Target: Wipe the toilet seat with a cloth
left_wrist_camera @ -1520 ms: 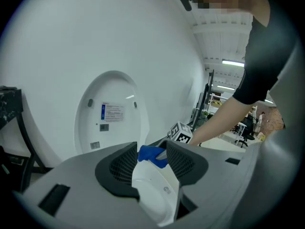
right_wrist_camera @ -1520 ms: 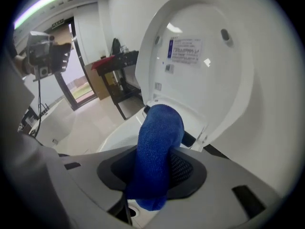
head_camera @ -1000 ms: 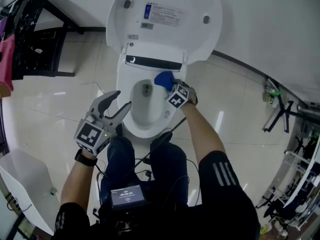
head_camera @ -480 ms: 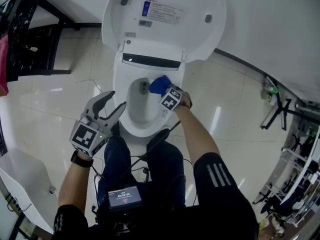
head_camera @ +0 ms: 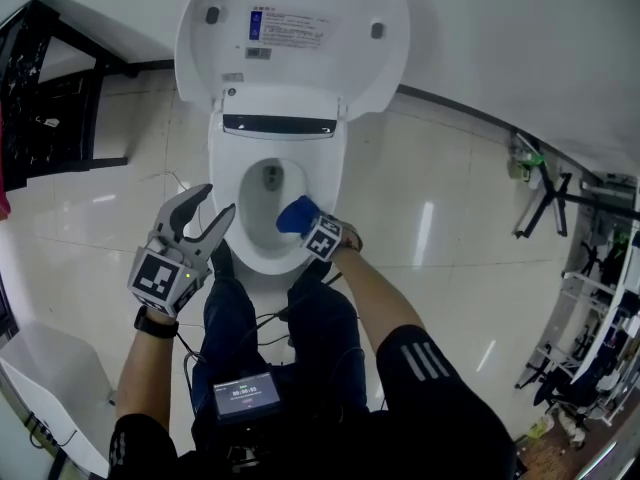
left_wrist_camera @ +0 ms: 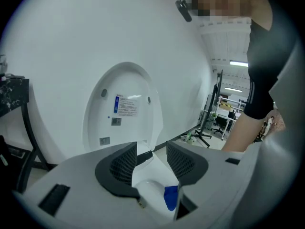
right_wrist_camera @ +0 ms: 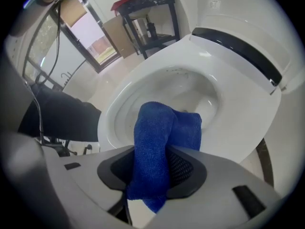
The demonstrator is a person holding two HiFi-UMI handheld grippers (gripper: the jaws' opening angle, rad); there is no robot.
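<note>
The white toilet stands with its lid point(head_camera: 290, 38) raised against the wall, and its seat ring point(head_camera: 225, 183) lies below. My right gripper point(head_camera: 305, 226) is shut on a folded blue cloth point(head_camera: 297, 215), which presses on the front right of the ring. In the right gripper view the cloth point(right_wrist_camera: 159, 137) fills the gap between the jaws of the gripper point(right_wrist_camera: 152, 173) above the seat ring point(right_wrist_camera: 238, 113). My left gripper point(head_camera: 212, 204) is open and empty, just left of the toilet's front. Between the jaws of the left gripper point(left_wrist_camera: 151, 163) I see the lid point(left_wrist_camera: 125, 106) and the cloth point(left_wrist_camera: 171, 198).
A black metal rack point(head_camera: 50, 78) stands at the left on the tiled floor. A white bin-like thing point(head_camera: 50, 388) sits at the lower left. Stands and shelving point(head_camera: 590, 298) crowd the right edge. A small screen point(head_camera: 243, 396) and cables hang at the person's lap.
My right gripper has dragged the blue cloth from the back right of the ring along its right side toward the front. The left gripper has stayed open beside the toilet.
</note>
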